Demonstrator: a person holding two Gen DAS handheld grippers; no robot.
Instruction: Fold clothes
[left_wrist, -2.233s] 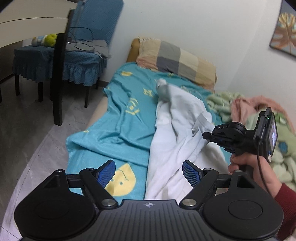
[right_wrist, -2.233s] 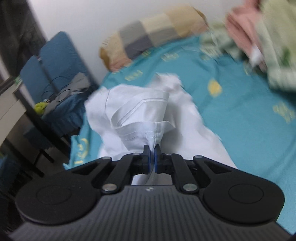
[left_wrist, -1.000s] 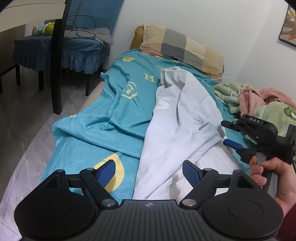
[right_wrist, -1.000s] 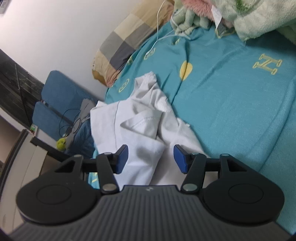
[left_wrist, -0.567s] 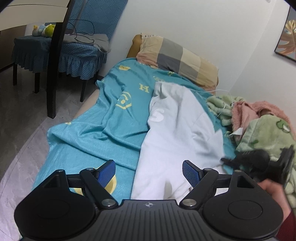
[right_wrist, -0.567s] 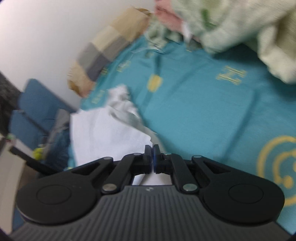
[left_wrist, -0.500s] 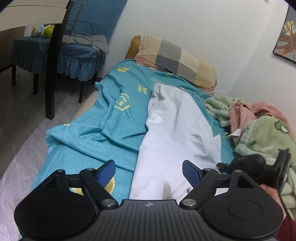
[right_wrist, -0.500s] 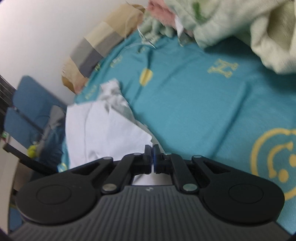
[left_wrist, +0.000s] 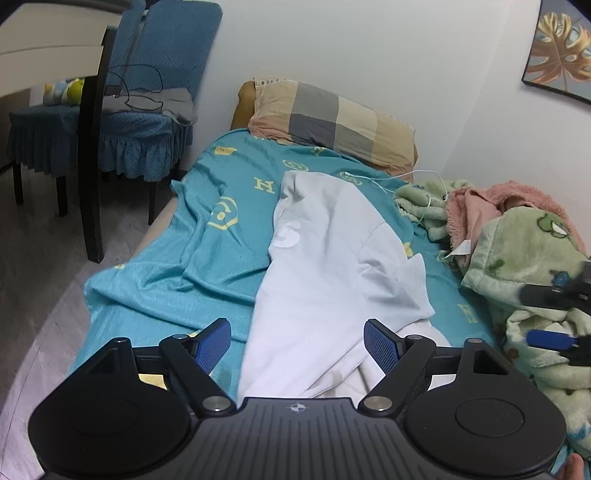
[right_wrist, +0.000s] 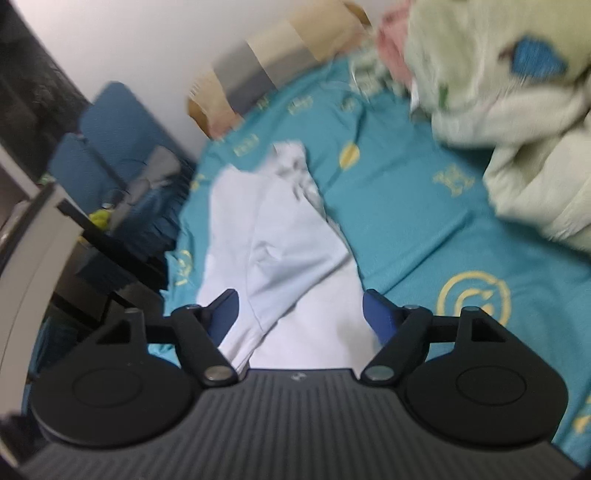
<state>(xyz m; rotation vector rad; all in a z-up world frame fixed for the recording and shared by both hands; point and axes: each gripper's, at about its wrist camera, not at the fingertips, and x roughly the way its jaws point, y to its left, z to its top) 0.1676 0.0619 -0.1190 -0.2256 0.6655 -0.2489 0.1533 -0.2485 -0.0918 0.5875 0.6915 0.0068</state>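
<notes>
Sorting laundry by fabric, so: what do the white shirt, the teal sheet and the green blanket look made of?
White shirt: thin matte knit, probably cotton jersey; it drapes in soft, shallow folds. Teal sheet: smooth woven cloth with a slight sheen along its ridges, perhaps a synthetic blend. Green blanket: plush fleece, with a fuzzy, napped surface.

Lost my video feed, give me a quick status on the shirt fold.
Left gripper open, empty. Right gripper just opened, jaws wide, nothing pinched. White shirt lies lengthwise on teal bedspread, sleeve folded in. Green blanket heaped alongside, not on it.
</notes>
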